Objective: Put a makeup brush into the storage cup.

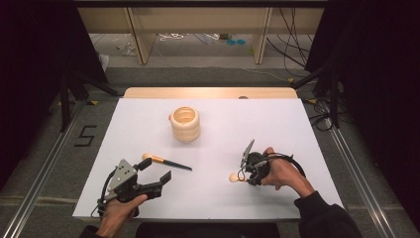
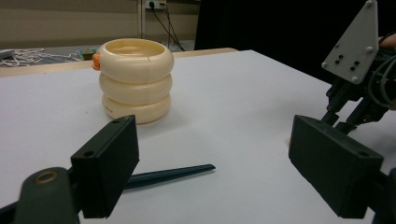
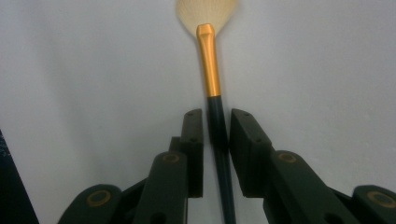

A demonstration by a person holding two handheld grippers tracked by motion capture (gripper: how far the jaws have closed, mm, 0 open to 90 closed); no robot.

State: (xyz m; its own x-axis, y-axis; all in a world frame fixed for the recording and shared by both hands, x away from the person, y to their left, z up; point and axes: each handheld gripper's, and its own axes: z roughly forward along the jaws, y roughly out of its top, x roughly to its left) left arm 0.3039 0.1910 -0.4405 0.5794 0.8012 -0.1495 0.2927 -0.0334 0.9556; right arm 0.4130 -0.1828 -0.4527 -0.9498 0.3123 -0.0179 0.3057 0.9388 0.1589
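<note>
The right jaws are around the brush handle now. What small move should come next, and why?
Probably lift it a little. The right gripper has its jaws closed against the dark handle of the brush, which lies flat on the table; a small rise would test the grip.

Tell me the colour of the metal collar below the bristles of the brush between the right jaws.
Shiny gold metal collar, clearest in the right gripper view.

Readable marks: one numeral

A dark "5" (image 1: 85, 135) is marked on the grey floor (image 1: 44, 148) beside the table's left edge.
</note>
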